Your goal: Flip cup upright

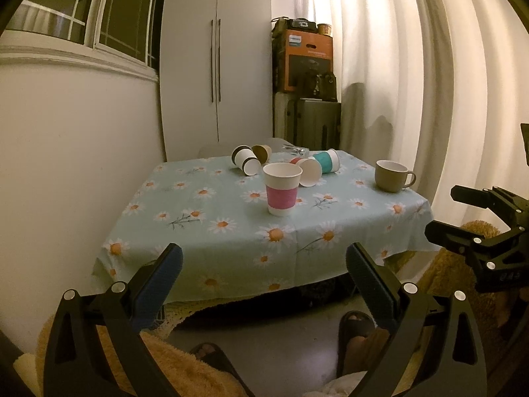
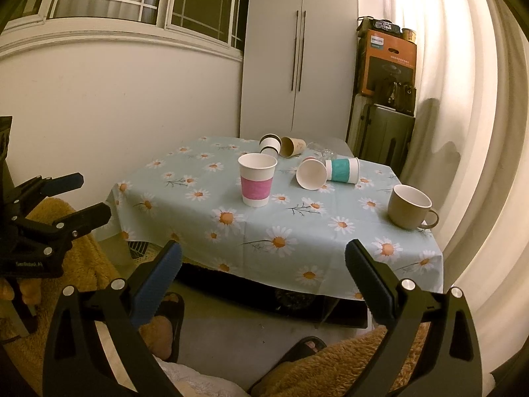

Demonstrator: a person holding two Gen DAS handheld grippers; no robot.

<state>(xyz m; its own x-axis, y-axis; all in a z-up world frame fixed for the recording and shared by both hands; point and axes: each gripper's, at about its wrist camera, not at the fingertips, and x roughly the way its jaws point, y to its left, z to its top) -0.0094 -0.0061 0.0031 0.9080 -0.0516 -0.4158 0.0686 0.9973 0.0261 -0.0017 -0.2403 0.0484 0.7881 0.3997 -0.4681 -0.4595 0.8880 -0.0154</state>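
A pink-banded paper cup [image 1: 282,188] [image 2: 257,179] stands upright mid-table. Behind it several paper cups lie on their sides: a black-banded one [image 1: 245,160] [image 2: 268,144], a brown one [image 1: 262,153] [image 2: 292,146], a white one with a red band [image 1: 309,171] [image 2: 311,173] and a teal-banded one [image 1: 328,161] [image 2: 343,170]. A beige mug [image 1: 391,176] [image 2: 410,206] stands upright at the right. My left gripper [image 1: 264,266] is open and empty, short of the table's near edge. My right gripper [image 2: 263,264] is open and empty, also off the table.
The table [image 1: 198,231] has a daisy-print cloth. A clear glass item [image 1: 295,149] lies at the back. A wardrobe, boxes and a suitcase stand behind; curtains hang on the right. Feet in slippers [image 1: 355,337] and tan plush fabric are below.
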